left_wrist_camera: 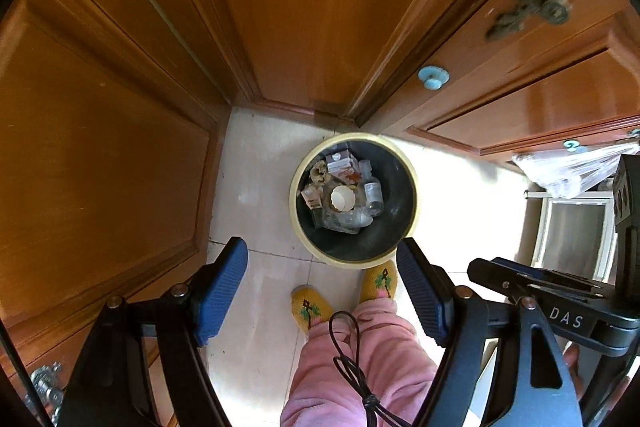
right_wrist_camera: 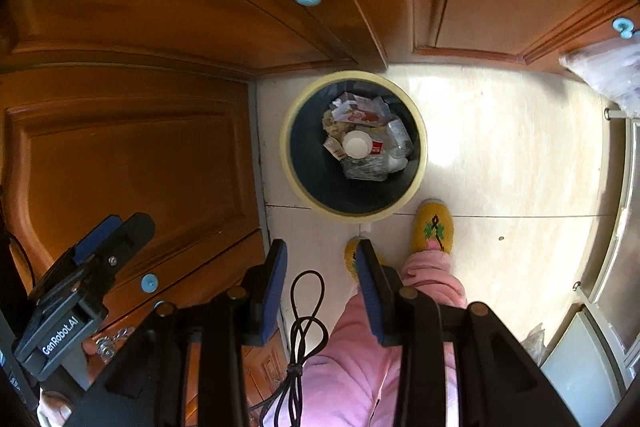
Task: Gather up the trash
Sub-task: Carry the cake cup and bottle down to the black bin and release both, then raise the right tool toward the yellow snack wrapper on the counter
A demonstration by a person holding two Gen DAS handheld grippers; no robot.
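Wooden cabinet doors (left_wrist_camera: 120, 155) are crowding in around a pale tiled floor (left_wrist_camera: 260, 307), and both grippers are pointing down at it. At the bottom of the left wrist view, the left gripper (left_wrist_camera: 322, 287) is showing its blue fingers (left_wrist_camera: 222, 283) spread wide, with nothing between them but a dangling black cable (left_wrist_camera: 348, 359), pink trouser legs (left_wrist_camera: 360, 367) and yellow slippers (left_wrist_camera: 310, 309). Low in the right wrist view, the right gripper (right_wrist_camera: 322, 279) is holding its fingers (right_wrist_camera: 276, 283) only partly apart, also empty, gripping nothing. Just past the slippers, in the centre of both views, the bin (left_wrist_camera: 354, 261) is sitting on the tiles in the cabinet corner, its dark liner holding the trash (left_wrist_camera: 344, 191): cartons, clear plastic bottles and a white cup. At far right, a clear plastic bag (left_wrist_camera: 576, 167) is hanging.
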